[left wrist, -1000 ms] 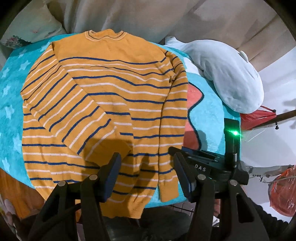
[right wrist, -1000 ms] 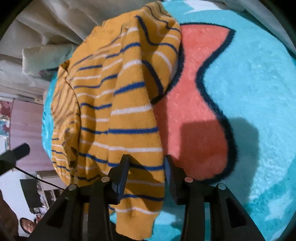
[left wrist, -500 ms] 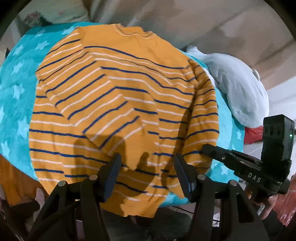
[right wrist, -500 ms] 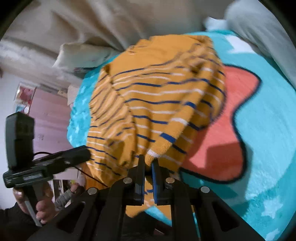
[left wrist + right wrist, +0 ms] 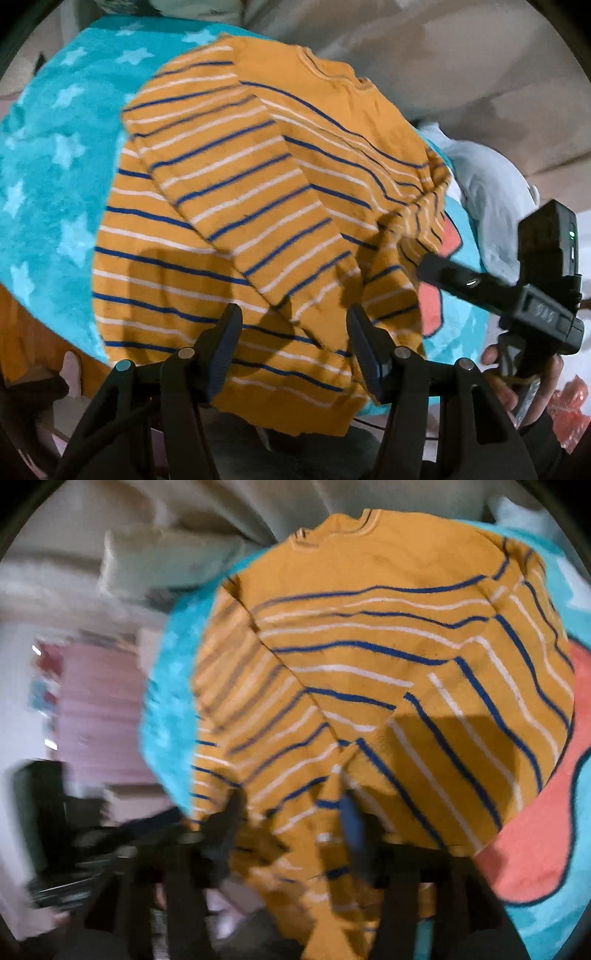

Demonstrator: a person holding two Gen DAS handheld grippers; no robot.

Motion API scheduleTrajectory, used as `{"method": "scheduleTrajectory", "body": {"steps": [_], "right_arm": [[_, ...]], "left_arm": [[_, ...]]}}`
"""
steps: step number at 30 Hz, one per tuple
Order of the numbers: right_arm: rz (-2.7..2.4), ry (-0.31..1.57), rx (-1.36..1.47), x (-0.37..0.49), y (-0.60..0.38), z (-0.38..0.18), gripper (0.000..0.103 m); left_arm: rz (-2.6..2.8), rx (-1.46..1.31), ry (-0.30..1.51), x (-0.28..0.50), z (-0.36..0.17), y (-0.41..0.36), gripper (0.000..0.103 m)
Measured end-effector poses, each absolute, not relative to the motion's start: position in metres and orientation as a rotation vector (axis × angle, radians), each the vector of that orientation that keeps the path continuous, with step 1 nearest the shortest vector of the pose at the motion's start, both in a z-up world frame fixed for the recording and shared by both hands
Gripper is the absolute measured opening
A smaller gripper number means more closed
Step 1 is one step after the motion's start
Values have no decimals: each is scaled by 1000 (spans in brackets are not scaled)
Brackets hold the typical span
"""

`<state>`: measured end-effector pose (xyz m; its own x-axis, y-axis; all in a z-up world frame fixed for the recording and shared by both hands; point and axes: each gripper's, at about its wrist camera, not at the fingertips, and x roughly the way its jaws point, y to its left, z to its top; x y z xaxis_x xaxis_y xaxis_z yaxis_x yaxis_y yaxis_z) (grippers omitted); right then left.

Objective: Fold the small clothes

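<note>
An orange sweater with blue and white stripes lies on a turquoise star blanket, neck away from me, both sleeves folded over its front. My left gripper is open and empty just above the lower hem. My right gripper is open in its own blurred view, over the right sleeve's cuff, which lies loose between the fingers. In the left wrist view the right gripper reaches in from the right over that folded sleeve.
A light grey plush pillow lies at the blanket's far right. A coral patch marks the blanket beside the sweater. Beige cloth rises behind. The bed edge runs under the hem; a red bag sits low right.
My right gripper carried the right sleeve leftward across the sweater's front, then opened and let it go. My left gripper moved closer over the hem, still open.
</note>
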<state>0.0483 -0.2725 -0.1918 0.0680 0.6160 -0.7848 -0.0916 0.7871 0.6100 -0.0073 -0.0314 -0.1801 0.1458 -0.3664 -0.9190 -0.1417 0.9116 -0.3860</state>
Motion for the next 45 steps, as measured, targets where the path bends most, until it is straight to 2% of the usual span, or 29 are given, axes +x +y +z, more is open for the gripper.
{"method": "scheduleTrajectory", "body": {"steps": [6, 10, 12, 16, 18, 19, 20, 26, 27, 28, 30, 33, 34, 35, 37, 38, 39, 41, 45], "right_arm": [[308, 1378, 606, 39, -357, -198, 78], [129, 1371, 697, 37, -400, -219, 69], [77, 1359, 746, 33, -413, -224, 69], [30, 1321, 777, 23, -418, -225, 69], [19, 1313, 789, 22, -418, -228, 69], [17, 1311, 799, 22, -420, -229, 68], [14, 1310, 805, 22, -423, -231, 67], [-6, 1354, 854, 39, -423, -257, 45], [6, 1359, 863, 41, -423, -258, 36], [11, 1368, 876, 44, -421, -259, 18], [51, 1326, 890, 49, -415, -243, 9], [85, 1306, 805, 57, -400, -224, 9], [104, 1309, 807, 61, -396, -222, 10], [133, 1308, 810, 65, -391, -219, 15], [132, 1310, 770, 75, -385, -214, 68], [110, 1304, 729, 81, -381, -209, 73], [118, 1299, 715, 87, -379, -206, 74], [137, 1295, 715, 103, -374, -202, 74], [125, 1315, 693, 138, -371, -203, 74]], "left_arm": [[-347, -327, 1461, 20, -180, -85, 61], [-459, -279, 1500, 45, -189, -127, 62], [-472, -275, 1532, 61, -200, -145, 65], [-432, -286, 1591, 85, -229, -161, 64], [-407, -249, 1643, 88, -243, -168, 33], [-407, -233, 1677, 86, -247, -169, 9], [-408, -240, 1686, 85, -247, -168, 7], [-461, -473, 1651, 77, -216, -125, 6], [-470, -532, 1650, 78, -211, -114, 5], [-476, -568, 1642, 79, -206, -106, 5], [-447, -617, 1618, 85, -199, -82, 5], [-350, -615, 1603, 95, -210, -49, 8], [-315, -572, 1604, 97, -217, -43, 12], [-275, -523, 1616, 98, -223, -36, 14], [-294, -491, 1626, 96, -226, -34, 14], [-313, -476, 1620, 93, -224, -35, 15], [-325, -437, 1608, 90, -221, -39, 18], [-316, -388, 1598, 87, -219, -46, 36], [-315, -274, 1541, 70, -202, -46, 53]]}}
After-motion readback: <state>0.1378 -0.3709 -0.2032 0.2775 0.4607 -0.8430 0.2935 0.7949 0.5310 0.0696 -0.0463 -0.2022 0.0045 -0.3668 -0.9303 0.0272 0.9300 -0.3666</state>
